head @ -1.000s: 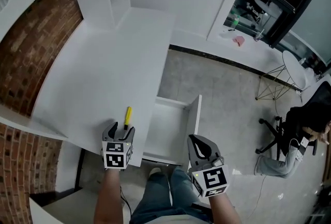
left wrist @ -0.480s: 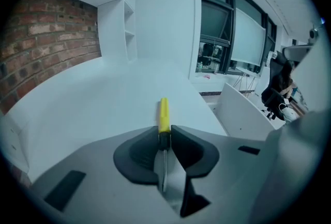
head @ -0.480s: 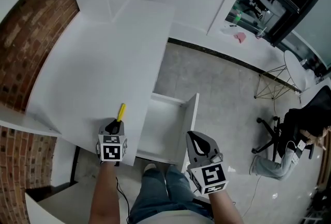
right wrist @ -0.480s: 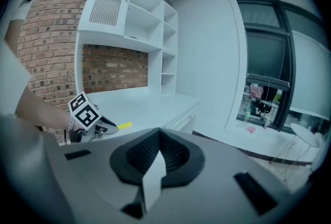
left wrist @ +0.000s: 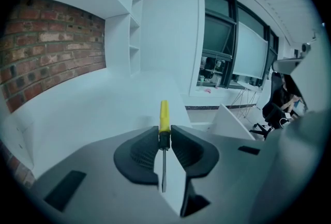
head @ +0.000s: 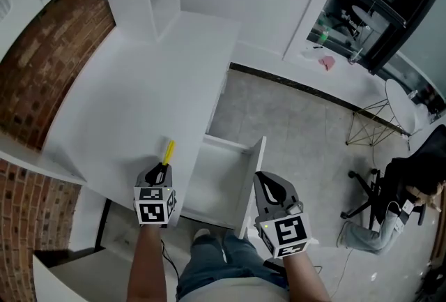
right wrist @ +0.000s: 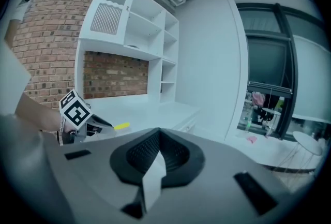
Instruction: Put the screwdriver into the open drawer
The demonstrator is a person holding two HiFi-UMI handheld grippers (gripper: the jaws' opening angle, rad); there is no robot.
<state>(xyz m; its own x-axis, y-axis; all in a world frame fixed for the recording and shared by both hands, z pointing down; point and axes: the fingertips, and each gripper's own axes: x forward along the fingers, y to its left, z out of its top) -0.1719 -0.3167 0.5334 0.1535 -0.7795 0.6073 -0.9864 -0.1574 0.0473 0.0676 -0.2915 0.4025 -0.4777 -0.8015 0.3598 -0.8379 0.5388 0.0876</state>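
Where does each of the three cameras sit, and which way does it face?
Head view: on the person's head, looking down at the desk and open drawer; forearms, left gripper and right gripper show.
Left gripper view: on the left gripper, looking along the desk; its jaws grip the screwdriver.
Right gripper view: on the right gripper, facing the shelves; its shut jaws show.
Shared: all three show the held screwdriver.

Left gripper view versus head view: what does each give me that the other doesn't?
Only the left gripper view: the left gripper with its jaws clamped on the screwdriver at its black collar, the metal shaft running back between them. Only the head view: the right gripper and the inside of the open drawer. Both: the yellow handle pointing out over the white desk.
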